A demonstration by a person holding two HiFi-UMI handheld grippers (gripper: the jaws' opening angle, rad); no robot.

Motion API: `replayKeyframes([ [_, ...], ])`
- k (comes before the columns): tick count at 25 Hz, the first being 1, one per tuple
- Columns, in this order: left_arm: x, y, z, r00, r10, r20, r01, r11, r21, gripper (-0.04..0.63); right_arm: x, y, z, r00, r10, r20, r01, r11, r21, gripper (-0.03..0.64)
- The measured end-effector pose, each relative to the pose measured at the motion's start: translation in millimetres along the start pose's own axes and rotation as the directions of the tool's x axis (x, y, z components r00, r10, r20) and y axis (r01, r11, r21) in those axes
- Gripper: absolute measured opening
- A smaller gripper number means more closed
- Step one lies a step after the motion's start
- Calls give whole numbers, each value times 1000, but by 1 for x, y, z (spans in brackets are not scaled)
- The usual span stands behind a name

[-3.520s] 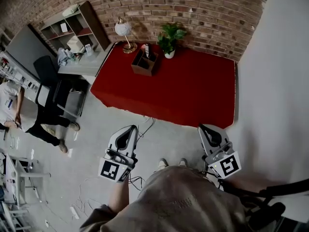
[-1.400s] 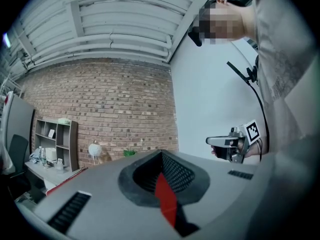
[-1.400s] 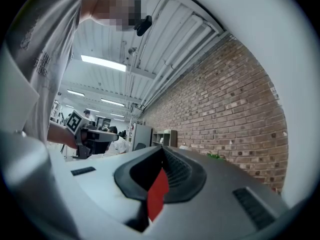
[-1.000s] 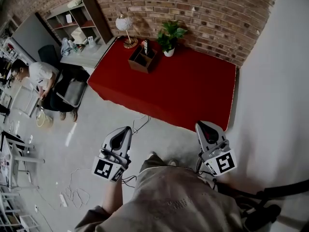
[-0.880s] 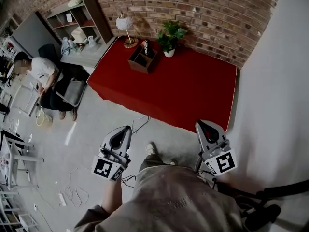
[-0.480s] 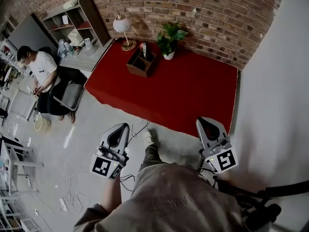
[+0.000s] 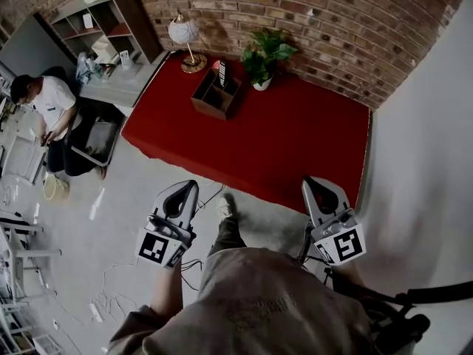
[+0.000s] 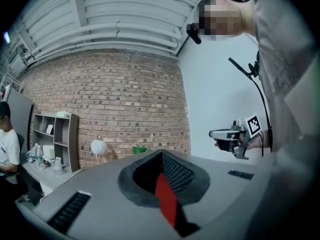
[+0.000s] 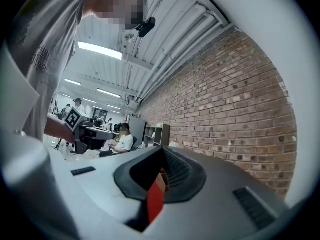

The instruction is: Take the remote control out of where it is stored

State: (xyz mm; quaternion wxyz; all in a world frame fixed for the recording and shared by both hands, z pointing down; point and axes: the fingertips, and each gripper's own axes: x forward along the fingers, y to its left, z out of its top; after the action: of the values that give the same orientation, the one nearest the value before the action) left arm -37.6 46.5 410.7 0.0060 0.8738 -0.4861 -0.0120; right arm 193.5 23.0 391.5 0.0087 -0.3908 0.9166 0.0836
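Note:
The black remote control (image 7: 222, 72) stands upright in a brown wooden organiser box (image 7: 213, 97) at the far left of the red table (image 7: 295, 139). Both grippers are held low, short of the table's near edge and far from the box. My left gripper (image 7: 186, 186) is shut with nothing between its jaws. My right gripper (image 7: 314, 181) is shut and empty too. The left gripper view looks over its closed jaws (image 8: 161, 154) at the brick wall, with the right gripper (image 8: 222, 133) to the side. In the right gripper view the closed jaws (image 9: 161, 151) hide the table.
A globe lamp (image 7: 180, 34) and a potted plant (image 7: 266, 52) flank the box at the table's back. A shelf unit (image 7: 103, 13) and a grey desk stand left, where a person (image 7: 46, 109) sits. A white wall (image 7: 429, 161) borders the right. Cables lie on the floor (image 7: 111, 294).
The person holding the grippers has stepped towards the table, which now lies slightly nearer. Both grippers stay shut and low. The seated person at left has shifted.

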Motion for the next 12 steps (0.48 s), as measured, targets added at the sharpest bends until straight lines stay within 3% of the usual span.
replayKeyframes([
  [3,11,25,-3,1000,-2,7,2,999,-41,-2,26,-8,-4,1000,-6,-9,6,1000,2,12],
  [12,35,115,3,1000,17,-11,-17,1000,-11,-2,118,-18,-10,1000,-1,-31,2,1000,10,12],
])
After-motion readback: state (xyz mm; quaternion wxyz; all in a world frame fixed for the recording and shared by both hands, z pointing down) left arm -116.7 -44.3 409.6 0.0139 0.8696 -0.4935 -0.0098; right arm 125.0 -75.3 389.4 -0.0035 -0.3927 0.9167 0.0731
